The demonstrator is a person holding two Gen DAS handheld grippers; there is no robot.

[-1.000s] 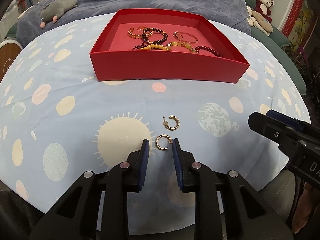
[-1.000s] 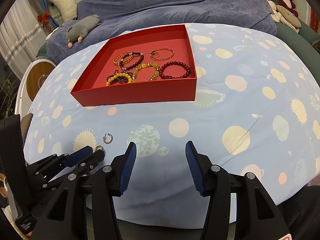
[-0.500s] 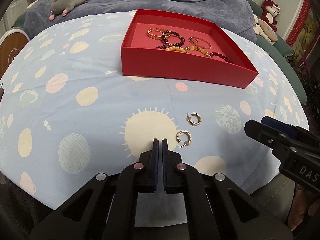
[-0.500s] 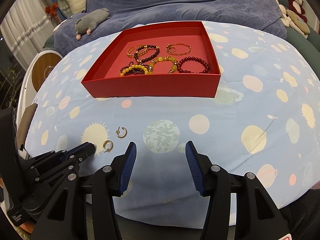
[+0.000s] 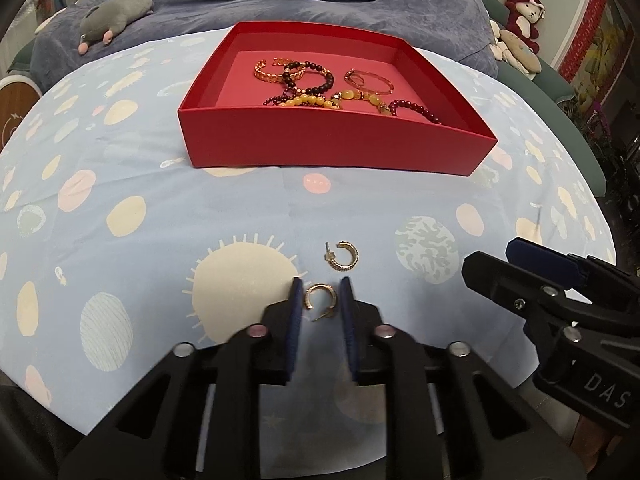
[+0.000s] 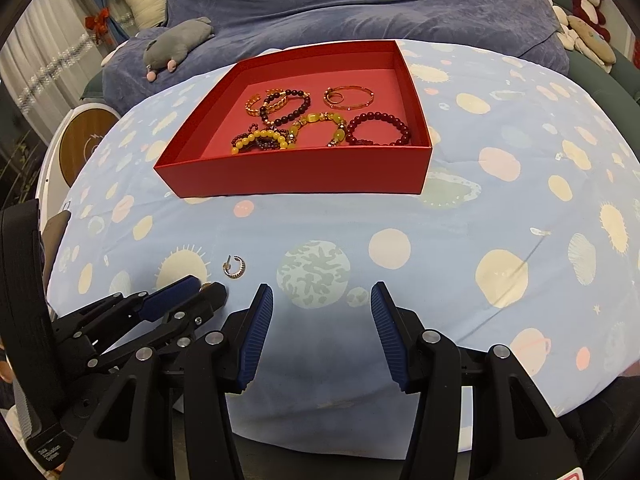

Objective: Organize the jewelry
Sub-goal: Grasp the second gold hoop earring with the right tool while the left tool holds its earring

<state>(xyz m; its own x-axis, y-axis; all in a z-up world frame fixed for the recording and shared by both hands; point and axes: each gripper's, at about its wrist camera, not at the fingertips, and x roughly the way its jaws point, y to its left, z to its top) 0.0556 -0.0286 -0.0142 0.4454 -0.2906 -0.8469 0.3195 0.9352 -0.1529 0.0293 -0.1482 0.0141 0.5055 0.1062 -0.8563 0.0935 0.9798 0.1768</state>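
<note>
A red box (image 5: 332, 148) (image 6: 288, 176) holds several bead bracelets and gold bangles. Two gold hoop earrings lie on the blue planet-print cloth in front of it. The near earring (image 5: 320, 300) lies between the fingers of my left gripper (image 5: 320, 304), which is open with a narrow gap and not touching it. The far earring (image 5: 343, 255) (image 6: 236, 267) lies just beyond. My right gripper (image 6: 322, 312) is wide open and empty, to the right of the left gripper (image 6: 200, 288).
A grey plush mouse (image 5: 116, 16) (image 6: 176, 46) lies on the purple blanket behind the box. Plush toys (image 5: 520, 28) sit at the far right. A round white and wooden device (image 6: 86, 144) stands at the left.
My left gripper, shut and left of the near earring half a second ago, has opened and moved right, so its fingers now straddle that earring. The right gripper stays open.
</note>
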